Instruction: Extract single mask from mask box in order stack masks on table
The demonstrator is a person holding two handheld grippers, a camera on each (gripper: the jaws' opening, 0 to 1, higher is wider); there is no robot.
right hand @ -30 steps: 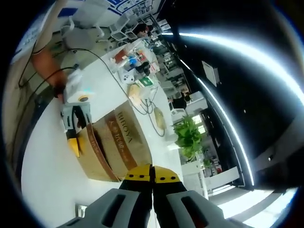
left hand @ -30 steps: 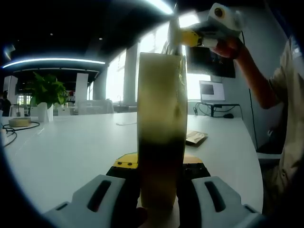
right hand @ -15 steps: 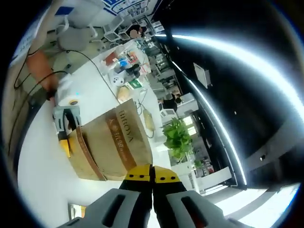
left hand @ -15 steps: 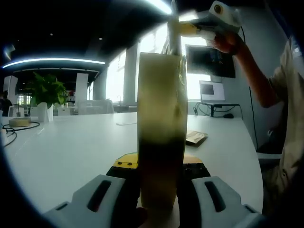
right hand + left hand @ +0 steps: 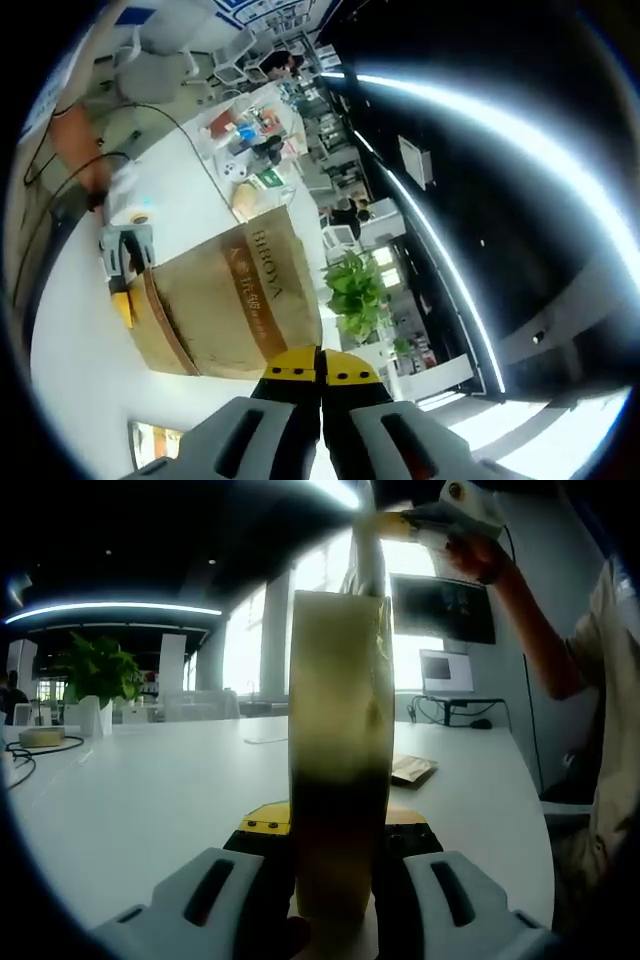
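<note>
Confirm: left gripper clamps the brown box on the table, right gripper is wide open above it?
Not quite. The right gripper is shut, its fingers pressed together in the right gripper view. The left gripper does clamp the brown box on the table.

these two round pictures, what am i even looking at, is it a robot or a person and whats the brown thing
It is a person, not a robot, holding a hand tool with a two-fingered claw in each hand. A fisheye camera rides on each tool, which is why both pictures are round and bent.

In the left gripper view, the left claw is shut on the narrow end of a brown cardboard mask box standing on a white table. Above it, a hand holds the right claw, which pinches a thin pale strip, probably a mask, rising from the box top.

The right gripper view looks down from that raised tool: its own yellow-tipped claw is closed, with the box and the left tool below. A small packet lies on the table.
</note>
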